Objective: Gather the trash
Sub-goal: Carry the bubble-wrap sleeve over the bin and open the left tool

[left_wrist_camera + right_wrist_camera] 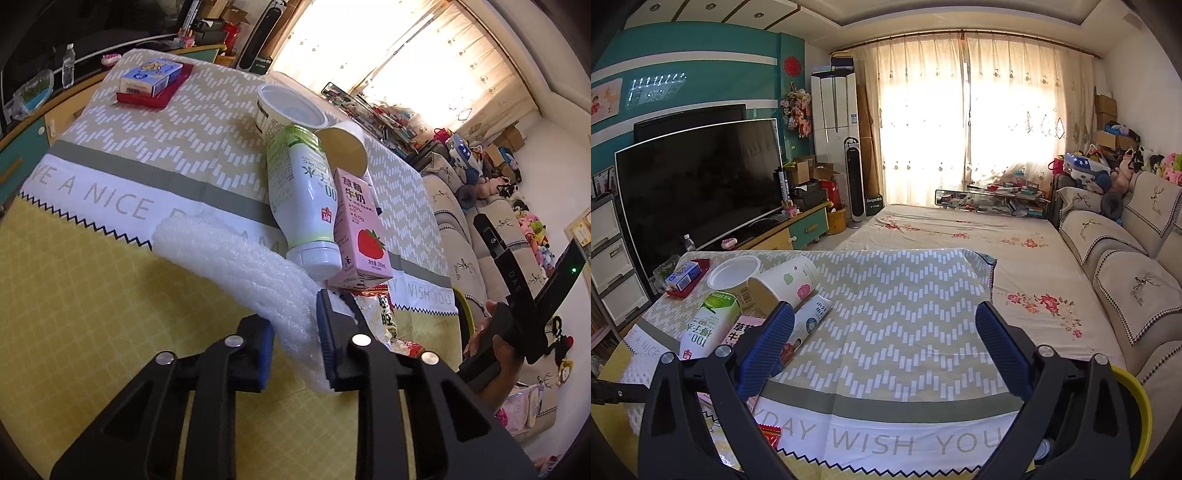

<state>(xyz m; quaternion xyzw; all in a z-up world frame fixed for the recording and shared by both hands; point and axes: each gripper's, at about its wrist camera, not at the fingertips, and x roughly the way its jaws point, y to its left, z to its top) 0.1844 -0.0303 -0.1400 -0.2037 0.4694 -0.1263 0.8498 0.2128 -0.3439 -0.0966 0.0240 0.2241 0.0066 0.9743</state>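
The left gripper (295, 332) is clamped on a sheet of white foam wrap (236, 266) — soft, pebbled and slightly translucent, bunched where the blue ribbed pads (327, 343) pinch its near end. The rest of the sheet curves up and away to the left over the tablecloth (155, 147), a smooth cloth with a beige-and-white zigzag weave, a grey band and a yellow checked border.

Just beyond the fingertips lies the other trash, crowded together: a white plastic bottle (299, 199) with a green label, on its side with its ribbed cap toward the gripper; a pink strawberry milk carton (360, 236) touching the bottle's right flank; a tipped paper cup (345, 149) behind them; and a round white tub (288, 110) upright at the back. A crinkly red-and-yellow snack wrapper (384, 321) sits right beside the right-hand finger, partly under it. Farther off, a blue box rests on a flat red box (153, 83).

The right gripper (886, 332) hangs over bare cloth with its fingers wide apart, nothing between them. Its left finger hides part of the cup and carton. A yellow round rim (1137, 406) shows at its lower right.
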